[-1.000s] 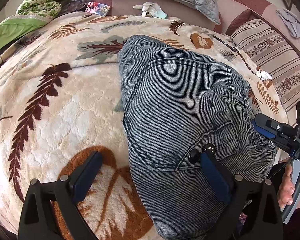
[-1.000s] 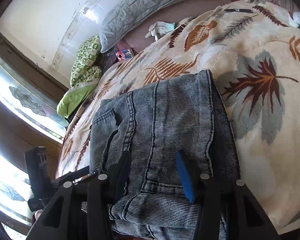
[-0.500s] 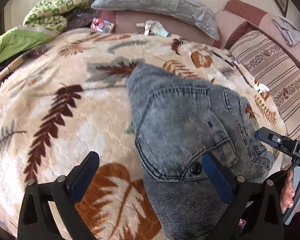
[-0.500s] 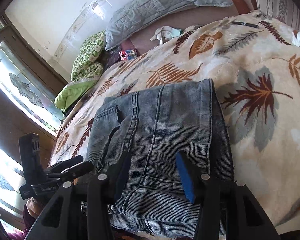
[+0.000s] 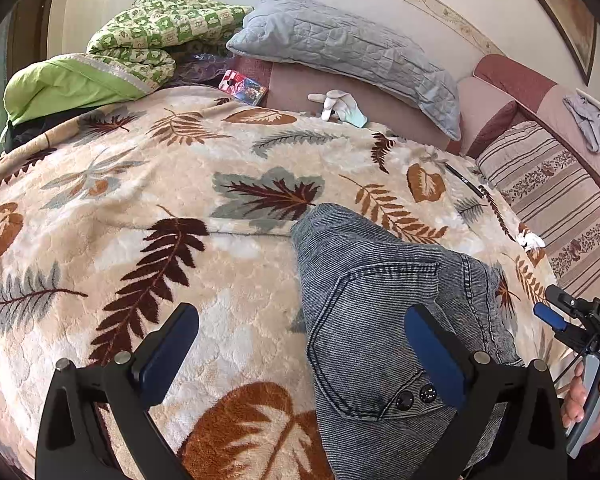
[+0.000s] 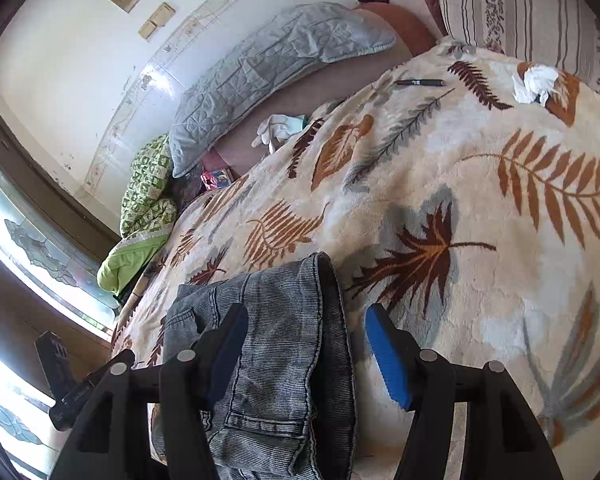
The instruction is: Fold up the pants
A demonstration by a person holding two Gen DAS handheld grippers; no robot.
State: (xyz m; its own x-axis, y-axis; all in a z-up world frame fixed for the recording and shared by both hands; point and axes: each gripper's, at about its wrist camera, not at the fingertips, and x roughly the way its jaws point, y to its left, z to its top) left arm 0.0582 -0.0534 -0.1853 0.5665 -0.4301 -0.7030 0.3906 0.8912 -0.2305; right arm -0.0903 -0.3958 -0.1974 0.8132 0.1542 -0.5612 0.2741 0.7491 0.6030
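Left gripper and right gripper, jaws apart, hover over folded jeans; only the left view shows buttons.

Folded grey denim pants on a leaf-print blanket, right gripper spread wide above them, touching nothing it seems, grey pillow beyond, pen near the far edge.

Both cameras sit low at the near edge of the bed, looking forward over the leaf-print blanket toward the grey pillow. The left view faces straight ahead; the right view is tilted. Both share the folded jeans close below.
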